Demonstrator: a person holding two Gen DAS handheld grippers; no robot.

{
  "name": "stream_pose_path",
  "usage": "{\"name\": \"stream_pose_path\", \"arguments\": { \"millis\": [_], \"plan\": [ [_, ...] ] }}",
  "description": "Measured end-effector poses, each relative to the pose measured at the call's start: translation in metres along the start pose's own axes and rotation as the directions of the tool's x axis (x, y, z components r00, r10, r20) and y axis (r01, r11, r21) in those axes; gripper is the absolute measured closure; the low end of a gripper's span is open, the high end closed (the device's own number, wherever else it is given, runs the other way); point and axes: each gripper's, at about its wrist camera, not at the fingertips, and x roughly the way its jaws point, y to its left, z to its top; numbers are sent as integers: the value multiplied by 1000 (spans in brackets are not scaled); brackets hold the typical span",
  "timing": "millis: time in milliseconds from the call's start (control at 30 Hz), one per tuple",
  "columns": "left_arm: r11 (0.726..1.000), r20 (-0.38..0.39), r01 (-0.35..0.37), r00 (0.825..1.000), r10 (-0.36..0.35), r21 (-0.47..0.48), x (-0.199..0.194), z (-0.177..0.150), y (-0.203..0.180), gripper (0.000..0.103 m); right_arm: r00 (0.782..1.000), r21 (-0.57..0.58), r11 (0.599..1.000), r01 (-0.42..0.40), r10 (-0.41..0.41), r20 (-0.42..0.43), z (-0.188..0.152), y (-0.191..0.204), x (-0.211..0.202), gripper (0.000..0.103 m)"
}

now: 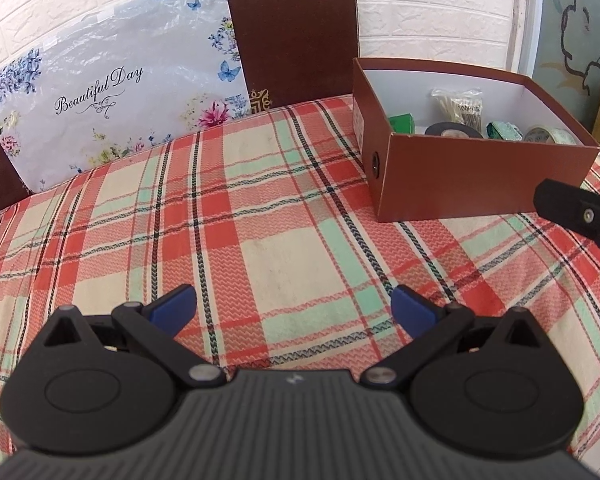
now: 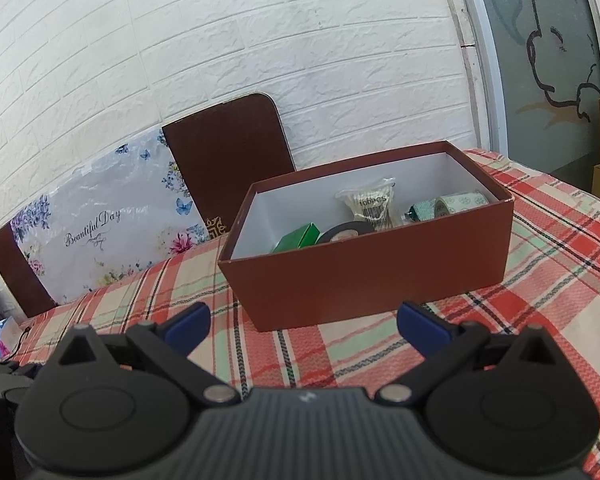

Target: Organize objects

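Over the bare plaid-cloth desk [image 1: 260,240] the left tool [image 1: 294,310] hangs spread wide, gripping nothing. To its right sits the reddish-brown cardboard box [image 2: 364,268], already holding a green carton [image 2: 298,237], black tape roll [image 2: 342,235], bagged sticks [image 2: 370,204] and patterned tape [image 2: 458,203]. The right tool [image 2: 303,322], equally splayed and empty, faces it (nothing loose remains in sight). I'd scan the desk before closing up.

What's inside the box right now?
In the box: a green carton, black tape roll, bagged sticks, a patterned tape roll and a small green item. The near wall hides the floor and their bases.
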Motion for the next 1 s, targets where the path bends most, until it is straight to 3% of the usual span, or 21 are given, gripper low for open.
{"name": "stream_pose_path", "arguments": {
  "millis": [633,1000],
  "plan": [
    [997,51,-37,998,40,-62,-11,4,11,0,1000,-2,1000,2,-2,7,2,0,-1,0],
    [995,21,-25,999,27,-95,-7,3,19,0,1000,-1,1000,-2,2,5,1,-1,-1,0]
  ]
}}
